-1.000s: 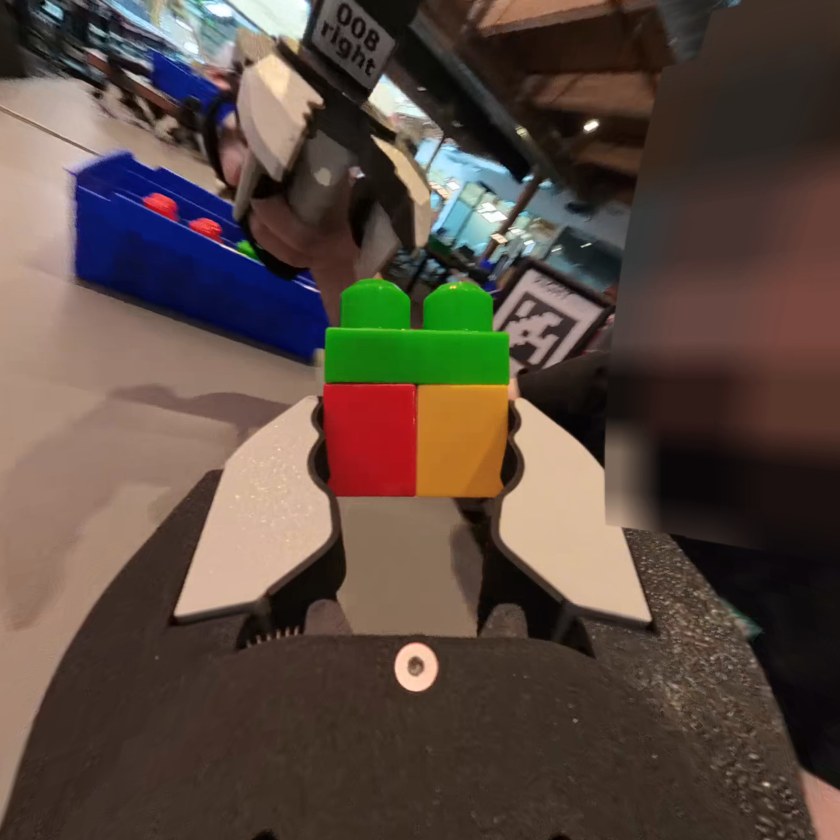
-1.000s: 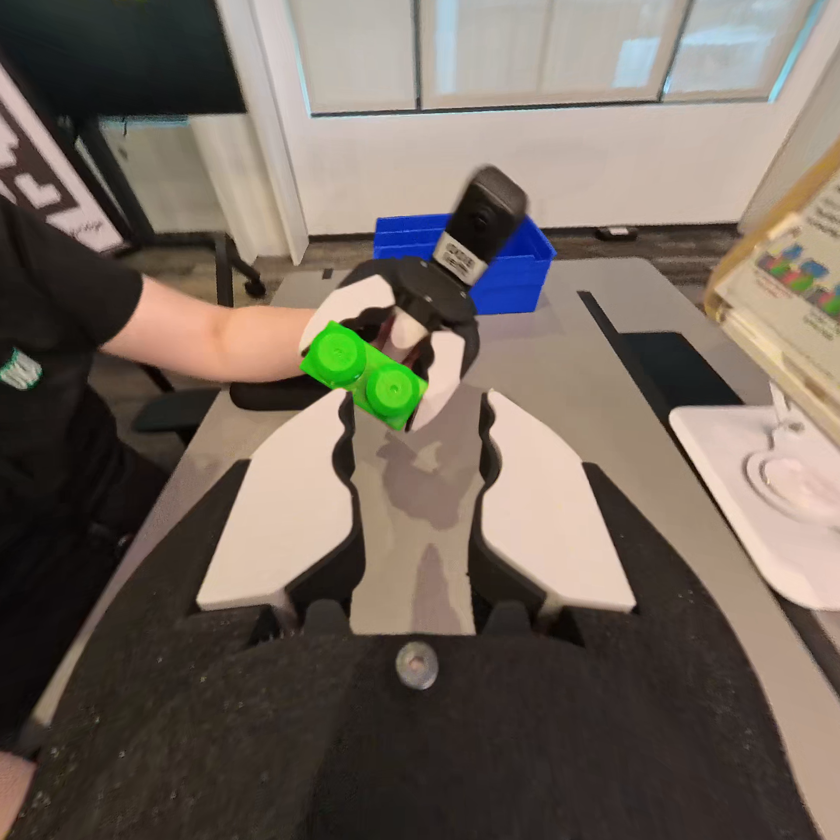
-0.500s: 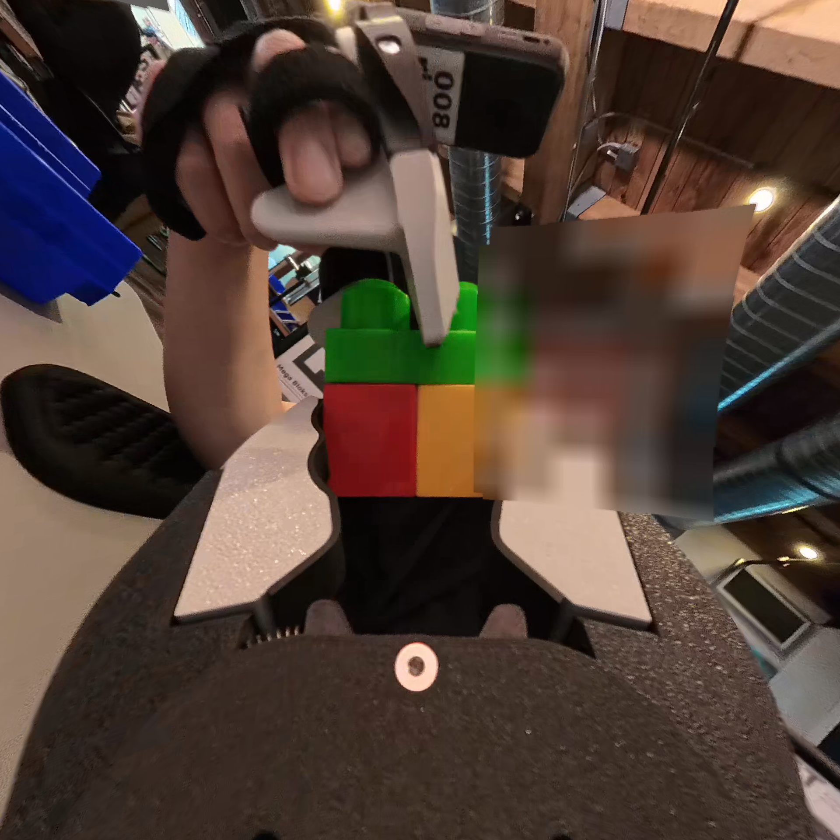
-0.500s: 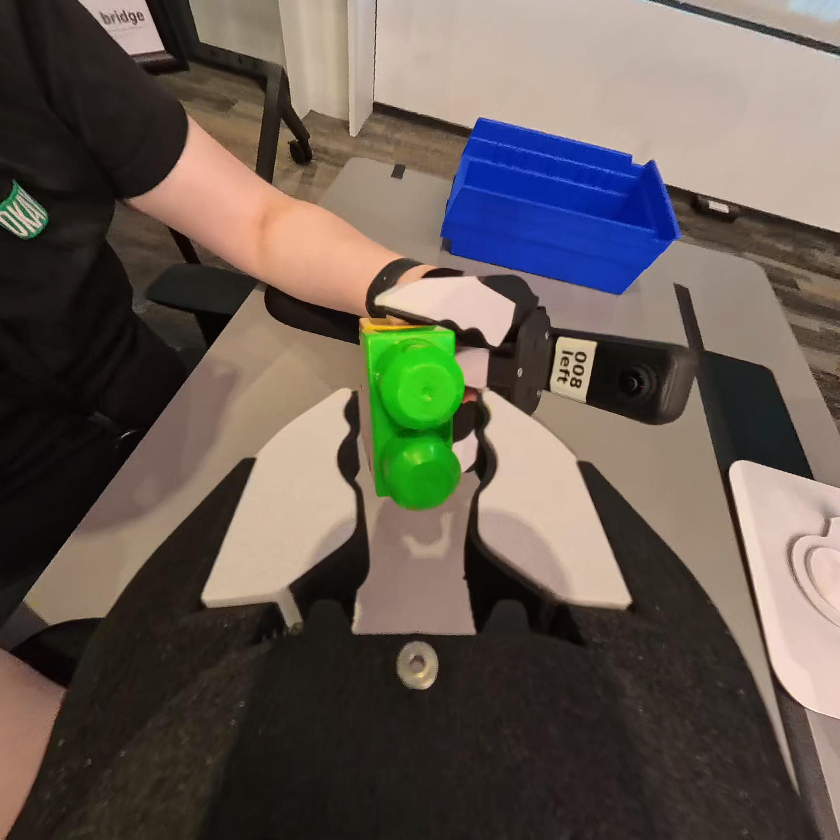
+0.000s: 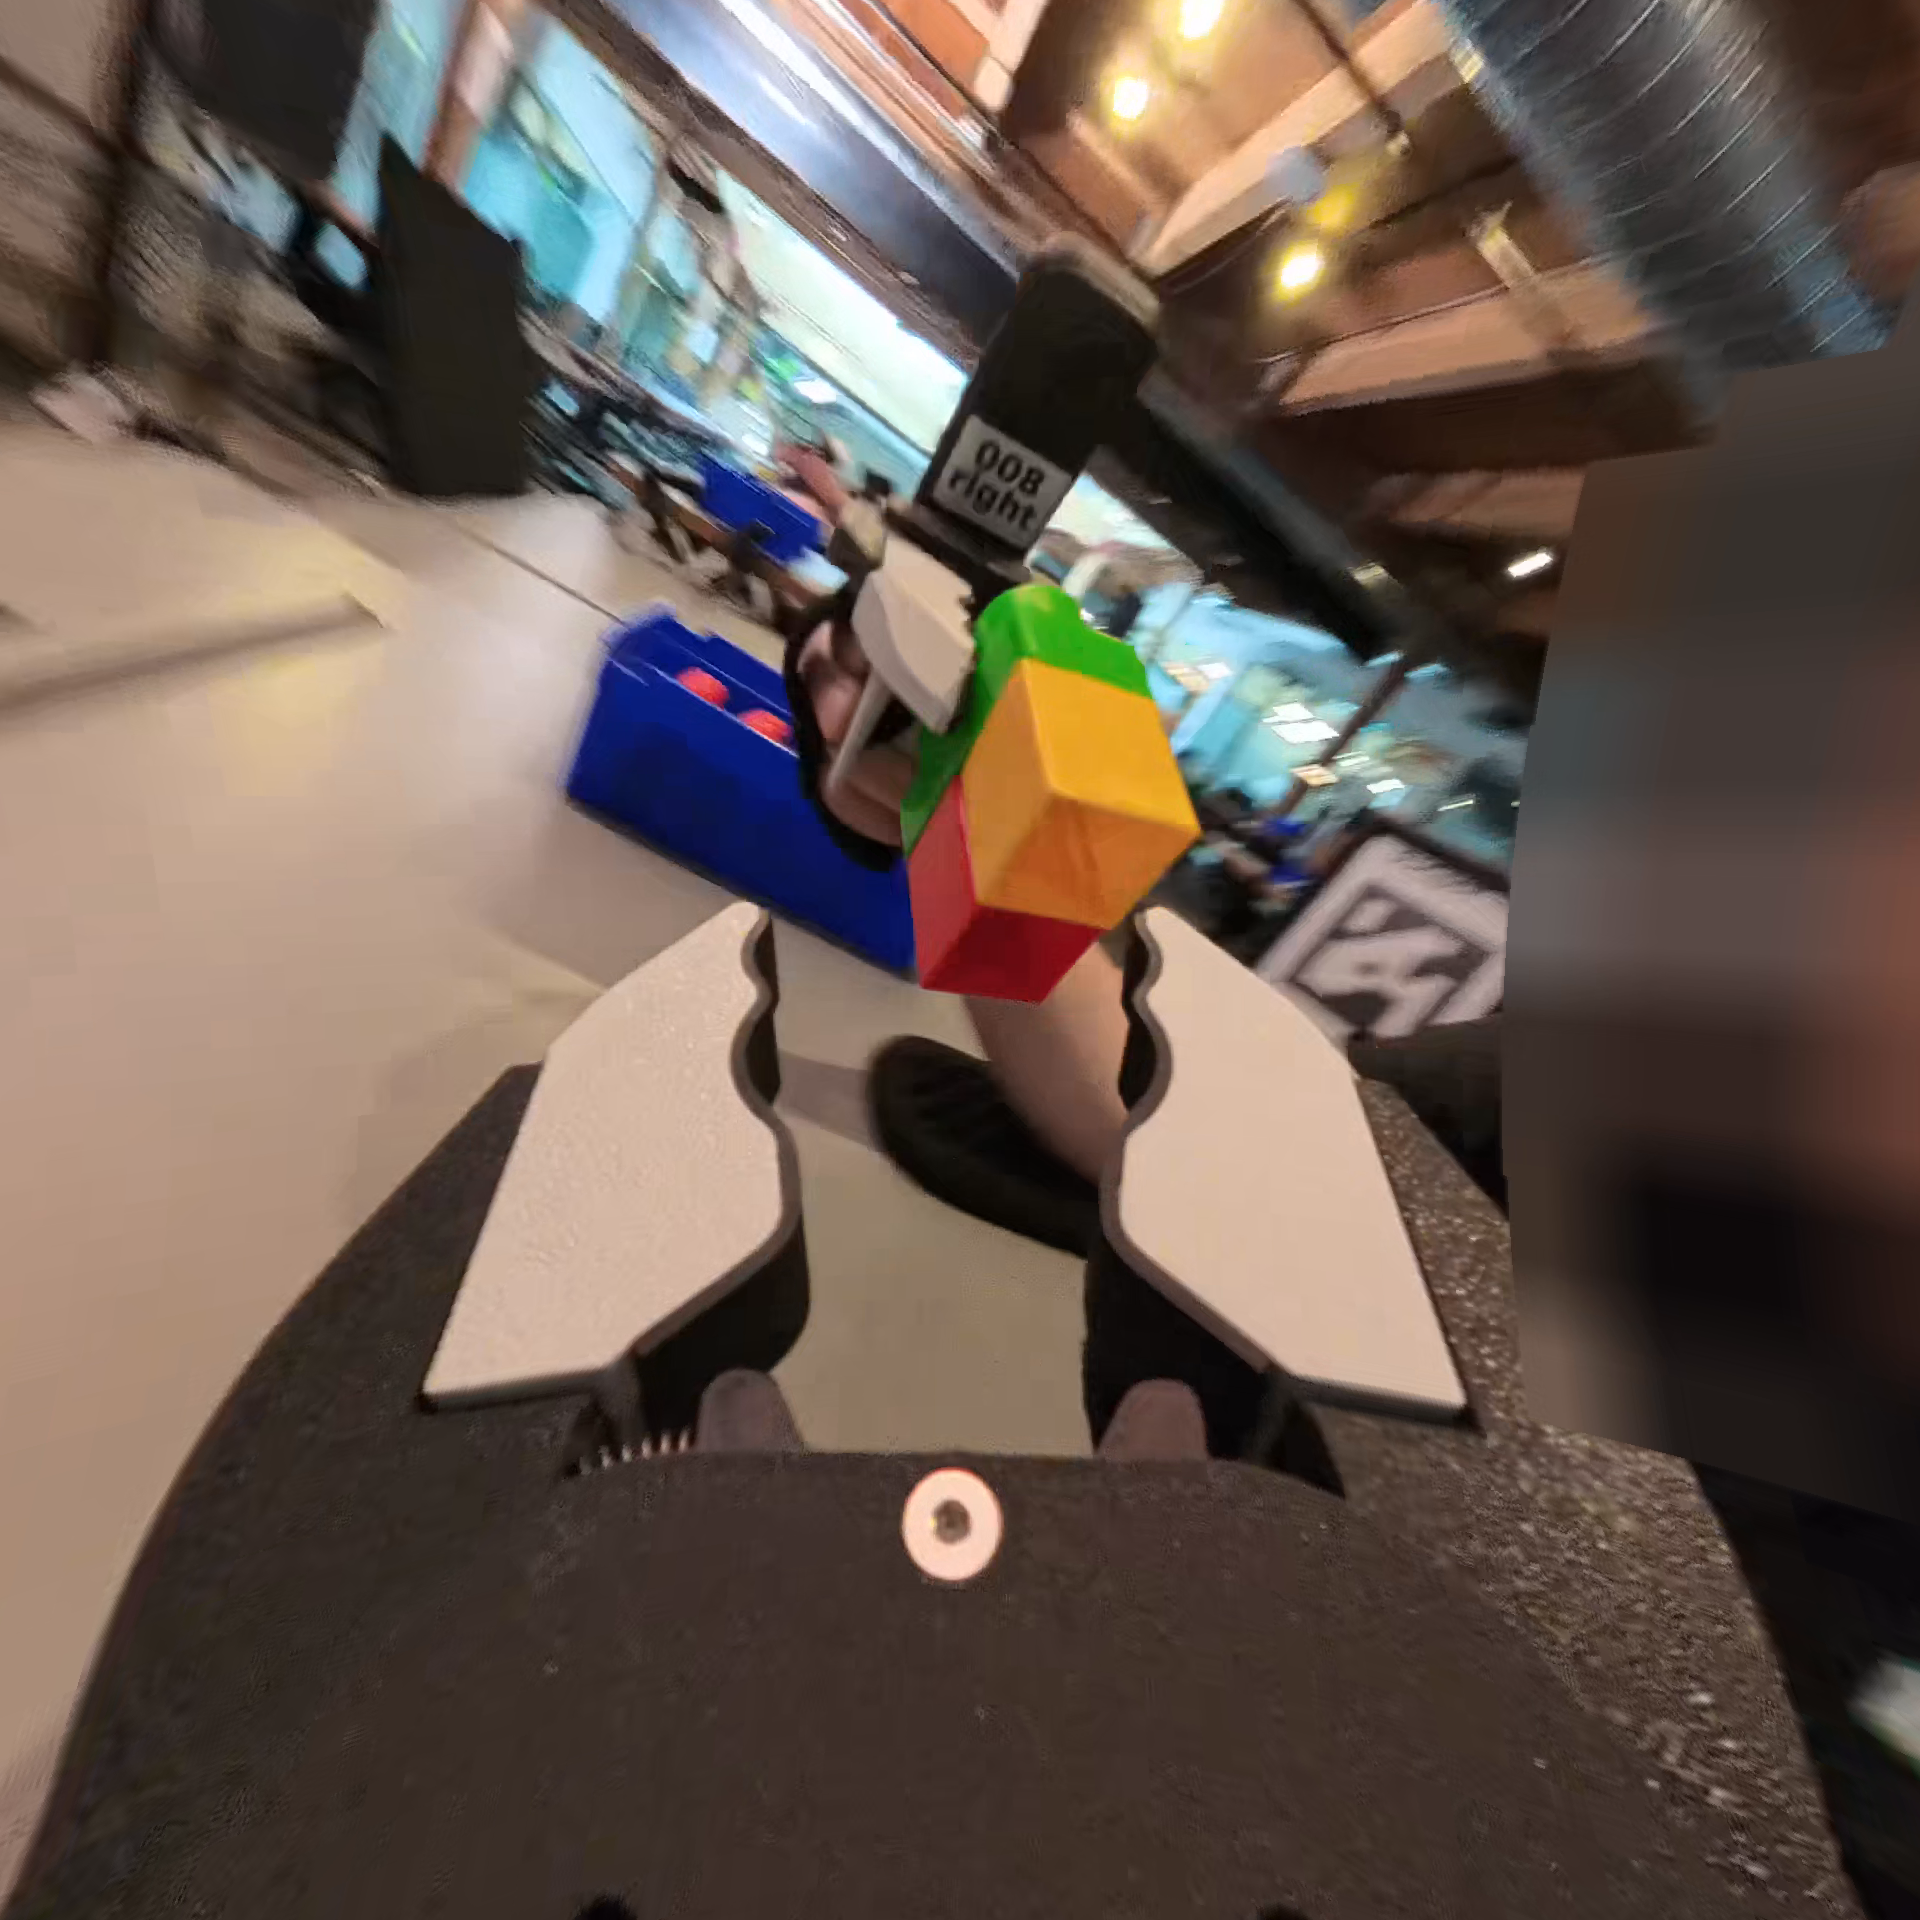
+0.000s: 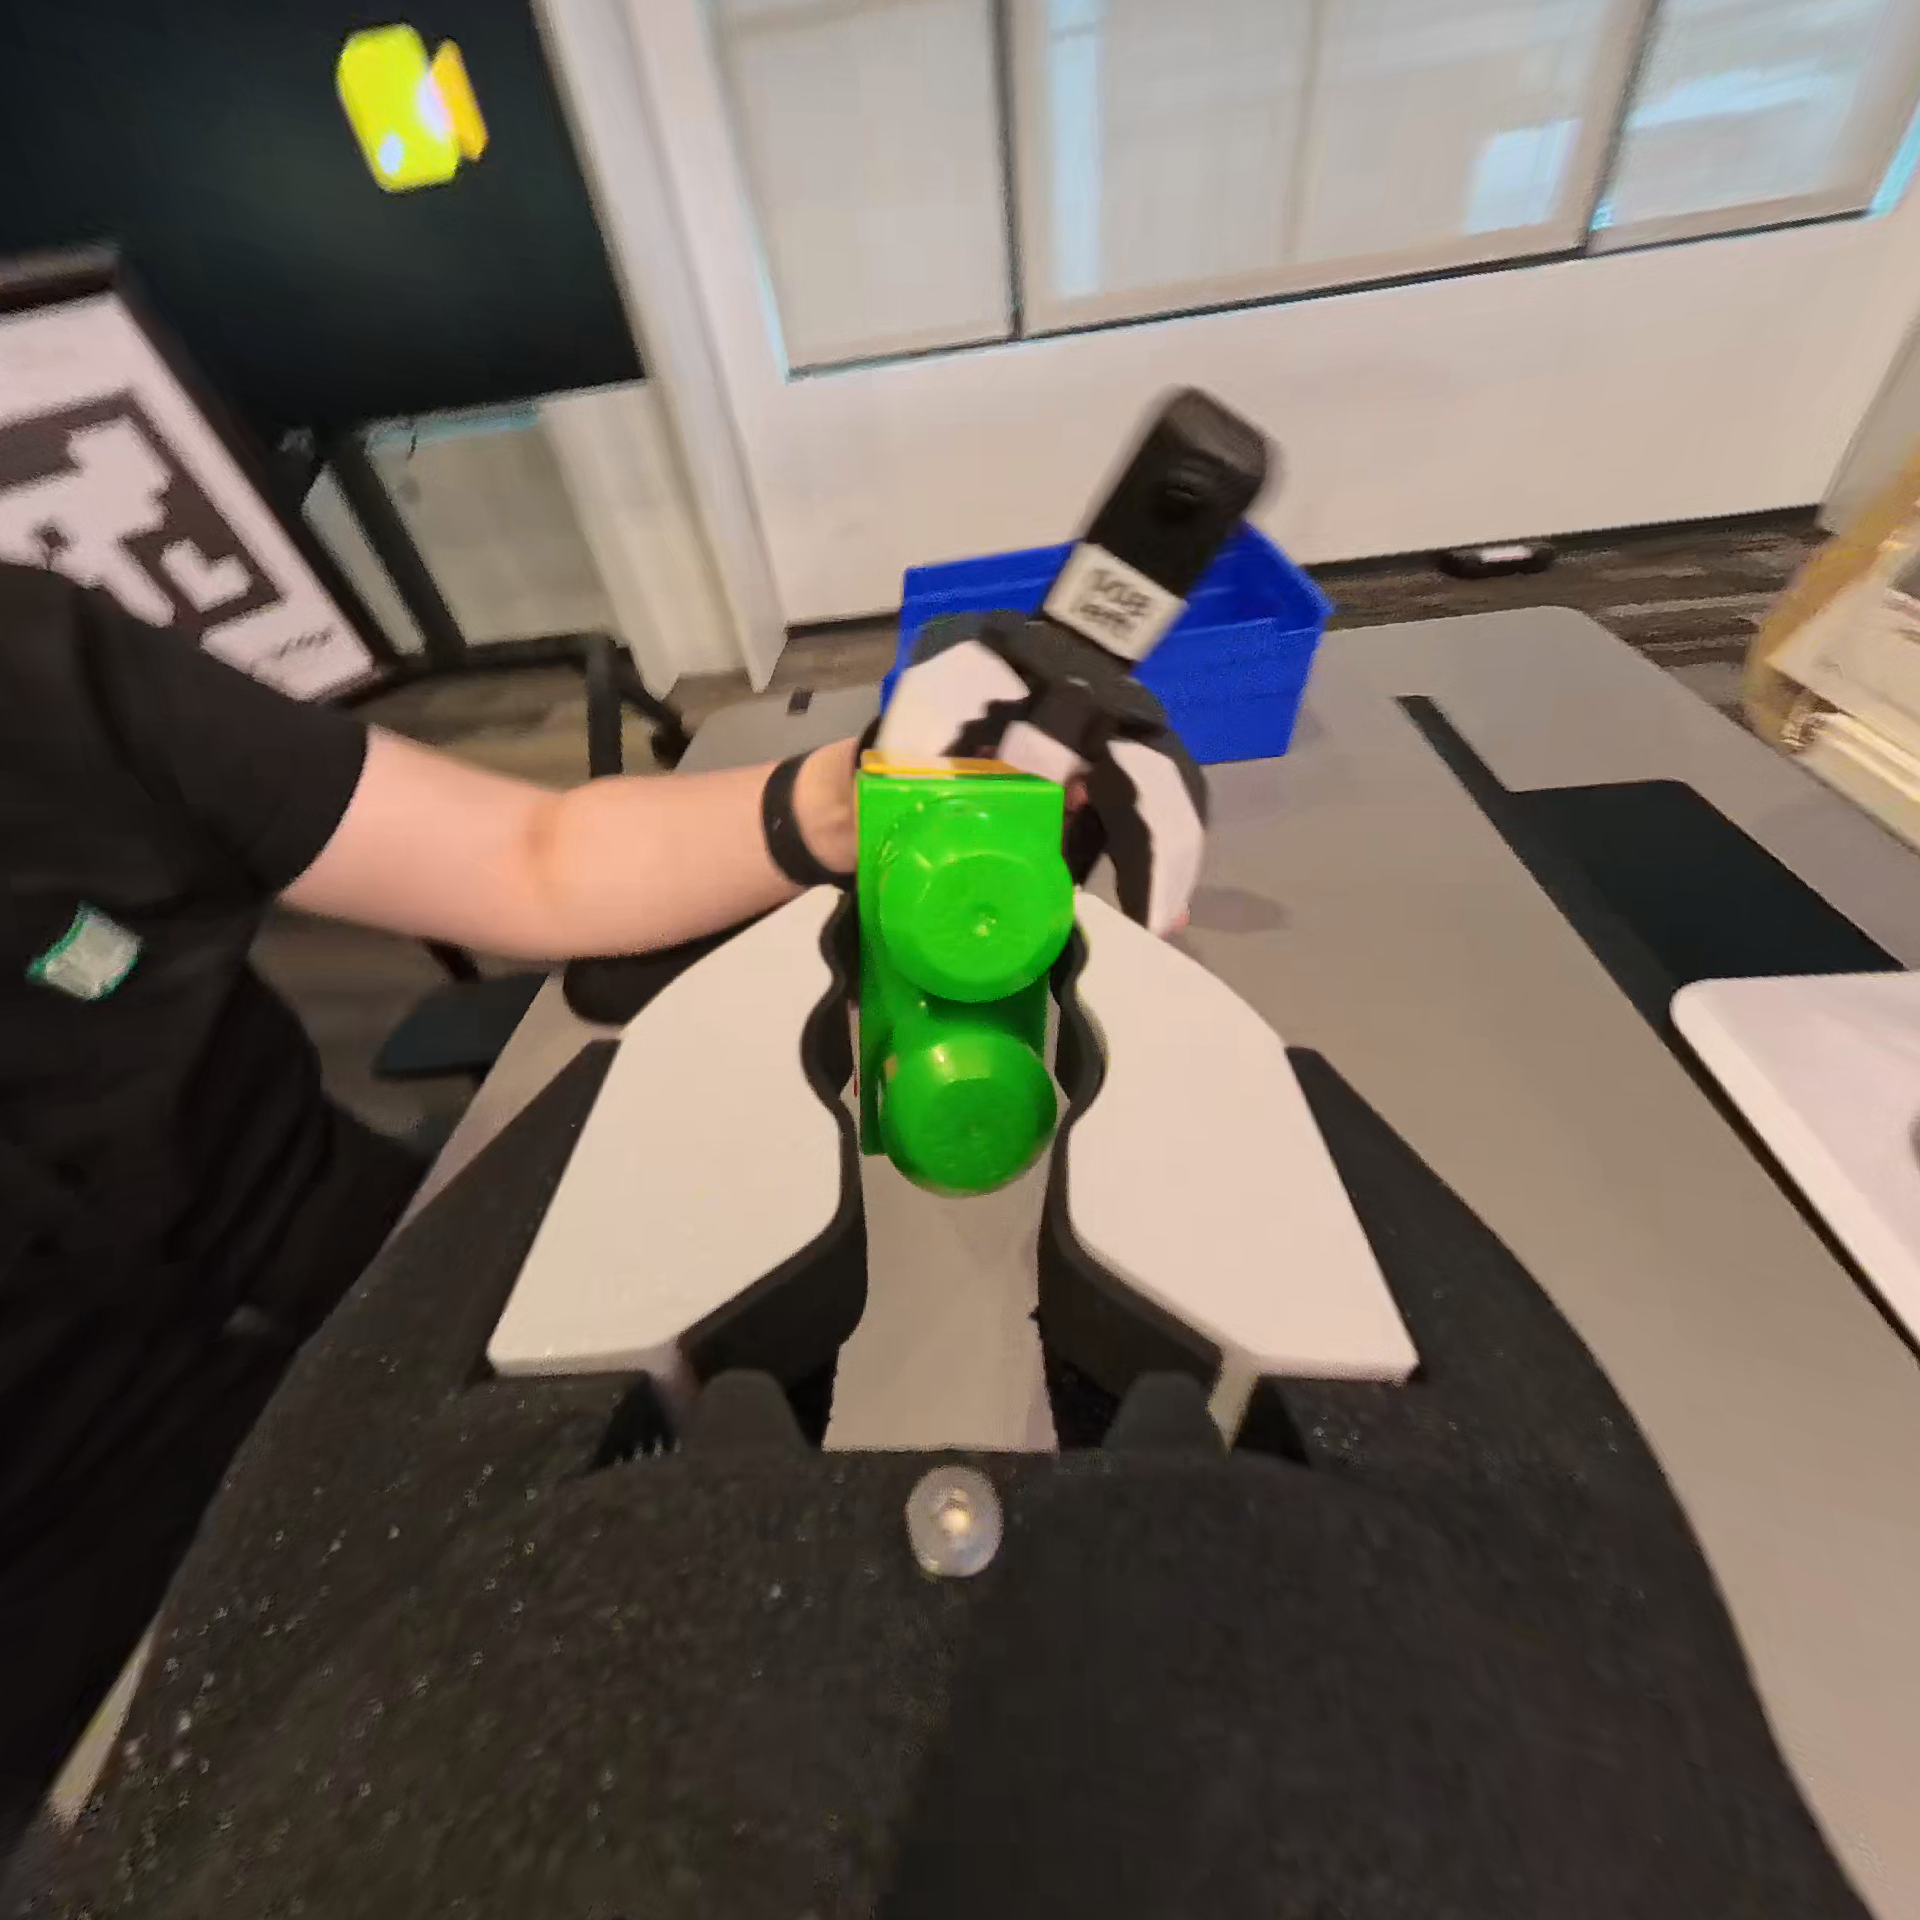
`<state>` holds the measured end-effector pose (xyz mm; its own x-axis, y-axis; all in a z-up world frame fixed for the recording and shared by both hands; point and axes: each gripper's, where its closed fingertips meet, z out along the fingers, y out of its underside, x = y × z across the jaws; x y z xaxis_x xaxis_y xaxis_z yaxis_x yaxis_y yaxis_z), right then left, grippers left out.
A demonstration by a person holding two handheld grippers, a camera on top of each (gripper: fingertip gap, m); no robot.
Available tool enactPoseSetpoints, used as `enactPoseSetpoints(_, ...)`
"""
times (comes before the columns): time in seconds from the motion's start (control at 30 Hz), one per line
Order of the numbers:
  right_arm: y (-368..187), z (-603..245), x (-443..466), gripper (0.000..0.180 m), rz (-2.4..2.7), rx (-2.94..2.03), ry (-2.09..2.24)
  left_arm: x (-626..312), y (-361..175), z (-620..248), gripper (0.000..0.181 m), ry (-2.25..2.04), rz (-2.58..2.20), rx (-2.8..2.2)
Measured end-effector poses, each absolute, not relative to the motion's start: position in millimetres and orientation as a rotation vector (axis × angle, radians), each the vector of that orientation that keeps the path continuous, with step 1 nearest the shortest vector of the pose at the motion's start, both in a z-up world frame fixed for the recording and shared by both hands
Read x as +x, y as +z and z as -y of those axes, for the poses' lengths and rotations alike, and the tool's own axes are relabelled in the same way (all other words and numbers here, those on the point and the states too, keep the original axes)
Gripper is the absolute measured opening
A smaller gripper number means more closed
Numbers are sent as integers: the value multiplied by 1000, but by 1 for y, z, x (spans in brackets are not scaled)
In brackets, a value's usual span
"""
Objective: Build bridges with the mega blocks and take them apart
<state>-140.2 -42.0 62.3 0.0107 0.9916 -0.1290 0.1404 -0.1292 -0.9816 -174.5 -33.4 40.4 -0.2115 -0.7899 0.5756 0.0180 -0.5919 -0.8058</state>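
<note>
A small block stack has a green two-stud block [image 6: 961,935] on top of a red block [image 5: 961,925] and a yellow block [image 5: 1070,790]. My right gripper [image 6: 956,920] is shut on the green block, whose studs face its camera. In the left wrist view one right gripper finger [image 5: 914,644] shows against the green block [image 5: 1023,623], and the stack hangs tilted in the air. My left gripper [image 5: 945,935] is open and empty, just below and in front of the stack. It also shows in the right wrist view [image 6: 1060,769], behind the stack.
A blue bin [image 5: 707,769] holding red blocks stands on the grey table [image 6: 1455,1143]. Another blue bin [image 6: 1247,644] is at the table's far end. A white tray [image 6: 1818,1091] and a black pad [image 6: 1683,883] lie right. A person's arm [image 6: 571,862] reaches in from the left. My right fingertips sit around 5 centimetres from my left ones.
My left gripper has opened and let go of the red and yellow blocks. My right gripper has shut on the green block and now carries the stack, tilted away from the left gripper.
</note>
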Motion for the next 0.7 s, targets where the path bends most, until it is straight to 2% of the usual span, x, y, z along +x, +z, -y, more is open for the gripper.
enactPoseSetpoints(0.03, 65, 37, -139, 35, 1197, -1421, 1268, -176, 46, 30, 60, -1728, -938, -1443)
enactPoseSetpoints(0.13, 64, 31, -140, 35, 1151, -1444, 1310, -176, 68, 33, 45, -1473, -928, -1295)
enactPoseSetpoints(0.23, 61, 28, -148, 35, 1147, -1463, 1281, -167, 61, 35, 42, -1314, -982, -1352)
enactPoseSetpoints(0.7, 74, 31, -157, 34, 1066, -1419, 1417, -167, 64, 38, 35, -1445, -923, -1394)
